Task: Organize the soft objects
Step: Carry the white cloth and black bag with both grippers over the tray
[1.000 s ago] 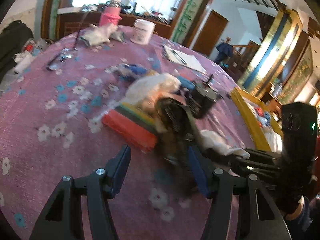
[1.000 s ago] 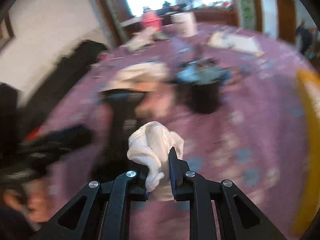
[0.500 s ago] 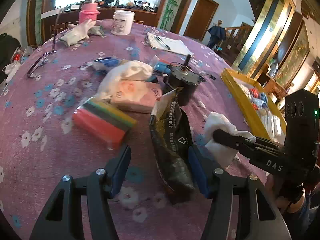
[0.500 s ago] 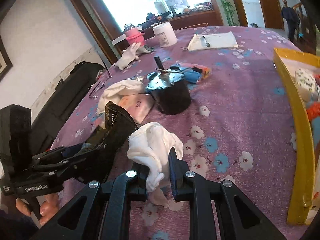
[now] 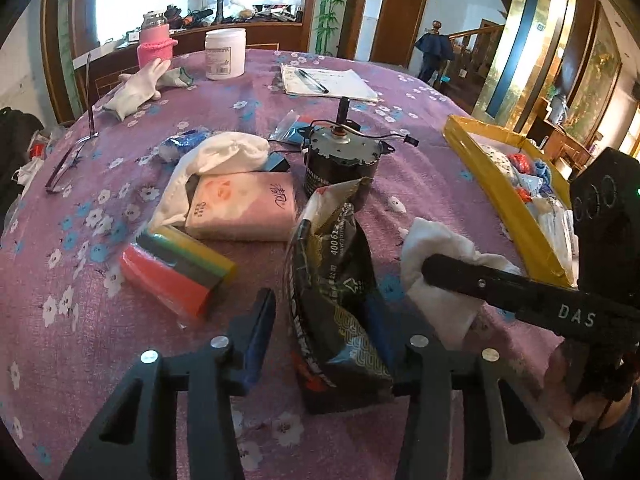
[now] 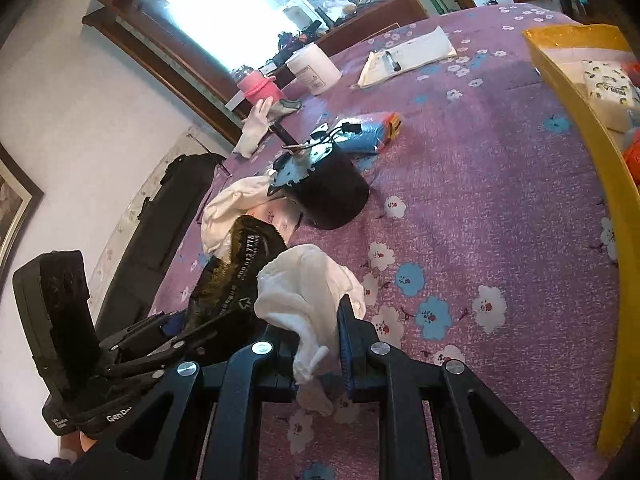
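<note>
Here, left gripper (image 5: 320, 320) jaws wide apart, black pouch (image 5: 334, 280) standing between fingers, leaning on right one (no squeeze evident). Right gripper (image 6: 316, 332) clamped on white cloth (image 6: 308, 288), cloth bulging above fingertips, tail hanging below. Sponge stack (image 5: 176, 276) just left of left finger. Tissue pack (image 5: 244, 204) and motor (image 5: 340, 160) beyond fingertips. Yellow tray (image 6: 592, 148) far right of right fingers.

Left gripper (image 5: 320, 322) with jaws spread wide, right gripper (image 6: 320, 336) with jaws pinched close, both side by side, pointing forward
</note>
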### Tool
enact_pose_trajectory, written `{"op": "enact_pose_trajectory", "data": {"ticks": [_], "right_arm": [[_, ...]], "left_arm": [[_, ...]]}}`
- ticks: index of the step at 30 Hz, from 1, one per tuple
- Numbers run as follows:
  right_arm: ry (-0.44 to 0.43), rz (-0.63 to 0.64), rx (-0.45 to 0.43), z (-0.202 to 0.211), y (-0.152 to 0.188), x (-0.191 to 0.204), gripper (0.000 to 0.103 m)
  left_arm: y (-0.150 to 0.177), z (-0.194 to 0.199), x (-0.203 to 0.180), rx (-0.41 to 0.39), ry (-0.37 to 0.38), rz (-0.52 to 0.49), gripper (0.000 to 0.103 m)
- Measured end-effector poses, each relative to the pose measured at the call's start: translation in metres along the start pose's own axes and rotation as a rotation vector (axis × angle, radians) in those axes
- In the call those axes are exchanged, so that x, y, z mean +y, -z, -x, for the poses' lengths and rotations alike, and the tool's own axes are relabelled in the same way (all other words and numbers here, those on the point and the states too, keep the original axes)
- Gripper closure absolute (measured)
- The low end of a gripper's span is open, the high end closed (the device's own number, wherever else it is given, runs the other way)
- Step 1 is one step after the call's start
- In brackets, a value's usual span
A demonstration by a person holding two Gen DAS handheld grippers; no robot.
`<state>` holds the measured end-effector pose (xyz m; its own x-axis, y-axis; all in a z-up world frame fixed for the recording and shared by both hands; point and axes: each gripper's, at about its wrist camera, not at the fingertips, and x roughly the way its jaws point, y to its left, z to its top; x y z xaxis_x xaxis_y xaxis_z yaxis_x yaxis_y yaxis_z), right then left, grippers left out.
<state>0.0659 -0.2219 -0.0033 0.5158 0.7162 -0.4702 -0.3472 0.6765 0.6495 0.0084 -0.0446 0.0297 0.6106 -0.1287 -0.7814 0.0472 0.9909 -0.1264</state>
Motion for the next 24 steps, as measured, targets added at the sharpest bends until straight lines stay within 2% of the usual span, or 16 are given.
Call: {"op": "enact_pose_trajectory", "data": {"ticks": [8, 10, 12, 19, 24], "right_arm": [[-0.005, -0.007, 0.005, 0.000, 0.001, -0.002, 0.086], [-0.003, -0.006, 0.003, -0.001, 0.001, -0.002, 0.086], [-0.004, -0.006, -0.001, 0.000, 0.001, -0.003, 0.086], [-0.005, 0.000, -0.023, 0.006, 0.002, -0.003, 0.085], [-0.002, 0.003, -0.034, 0.008, 0.001, -0.003, 0.086]], "left_arm": [[0.000, -0.001, 0.008, -0.005, 0.028, 0.021, 0.053], [0.000, 0.000, 0.007, -0.015, 0.052, 0.013, 0.066], [0.001, 0.001, 0.005, -0.022, 0.051, 0.002, 0.071], [0.001, 0.014, 0.013, -0.052, 0.124, 0.037, 0.077], [-0.003, 0.023, 0.010, -0.072, 0.121, 0.030, 0.077]]}}
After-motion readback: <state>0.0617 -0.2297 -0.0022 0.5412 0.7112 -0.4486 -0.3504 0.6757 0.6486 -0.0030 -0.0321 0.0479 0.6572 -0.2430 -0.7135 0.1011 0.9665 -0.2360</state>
